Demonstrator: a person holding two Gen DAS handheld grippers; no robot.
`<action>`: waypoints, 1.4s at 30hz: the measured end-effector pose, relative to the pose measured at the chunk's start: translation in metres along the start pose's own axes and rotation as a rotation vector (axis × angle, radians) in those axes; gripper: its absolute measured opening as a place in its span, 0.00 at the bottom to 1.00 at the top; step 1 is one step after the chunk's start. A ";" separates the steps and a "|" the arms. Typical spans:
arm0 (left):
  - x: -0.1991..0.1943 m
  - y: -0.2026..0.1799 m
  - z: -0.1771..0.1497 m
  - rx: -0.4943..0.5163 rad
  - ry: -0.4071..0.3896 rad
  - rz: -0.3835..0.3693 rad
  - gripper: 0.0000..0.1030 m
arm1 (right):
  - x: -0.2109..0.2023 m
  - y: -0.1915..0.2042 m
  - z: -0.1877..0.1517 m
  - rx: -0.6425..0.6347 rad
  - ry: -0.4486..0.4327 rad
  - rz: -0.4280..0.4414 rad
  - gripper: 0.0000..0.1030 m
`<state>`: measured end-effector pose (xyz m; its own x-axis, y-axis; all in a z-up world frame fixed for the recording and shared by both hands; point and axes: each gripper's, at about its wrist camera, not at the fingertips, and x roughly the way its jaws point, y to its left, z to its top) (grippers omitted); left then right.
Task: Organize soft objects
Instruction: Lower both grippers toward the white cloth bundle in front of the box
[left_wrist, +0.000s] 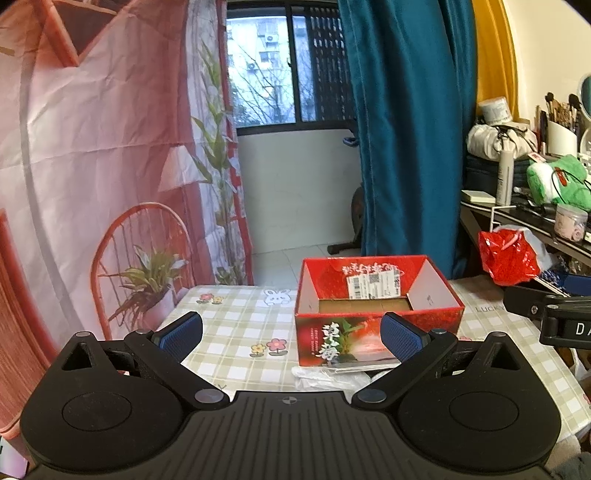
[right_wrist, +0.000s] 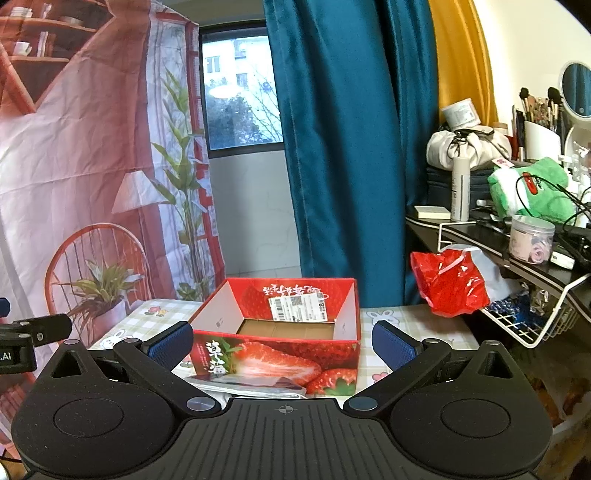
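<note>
Clear plastic bag (right_wrist: 247, 387) half hidden behind right tool body; box (right_wrist: 280, 332) floor partly hidden by front wall.

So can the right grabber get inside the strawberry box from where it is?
Probably yes. The right gripper is open and holds nothing, the strawberry box sits right in front of it on the table, and its top is open with nothing seen covering it.

1. Home, lived-in bedroom corner: teal curtain (right_wrist: 343, 147) beside balcony window (left_wrist: 269, 74).
2. Checked cartoon cloth on bench (left_wrist: 236, 325).
3. Cluttered dresser shelf (right_wrist: 480, 229): makeup brushes (right_wrist: 535, 107), round mirror (right_wrist: 576, 88), green plush (right_wrist: 532, 188).
</note>
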<state>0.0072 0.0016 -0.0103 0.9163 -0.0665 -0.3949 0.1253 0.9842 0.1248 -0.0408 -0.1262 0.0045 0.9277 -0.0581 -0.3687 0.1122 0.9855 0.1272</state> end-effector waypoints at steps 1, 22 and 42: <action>0.001 0.001 0.000 -0.004 0.000 -0.006 1.00 | 0.000 -0.001 -0.002 0.002 -0.001 0.000 1.00; 0.067 0.009 -0.036 0.008 0.042 -0.055 1.00 | 0.033 -0.026 -0.043 0.078 -0.024 0.019 1.00; 0.147 0.029 -0.091 -0.172 0.247 -0.244 0.76 | 0.093 -0.040 -0.099 0.057 0.245 -0.014 0.82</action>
<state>0.1110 0.0348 -0.1478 0.7460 -0.2810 -0.6038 0.2433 0.9590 -0.1457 0.0060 -0.1555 -0.1266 0.8130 -0.0247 -0.5818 0.1507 0.9740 0.1692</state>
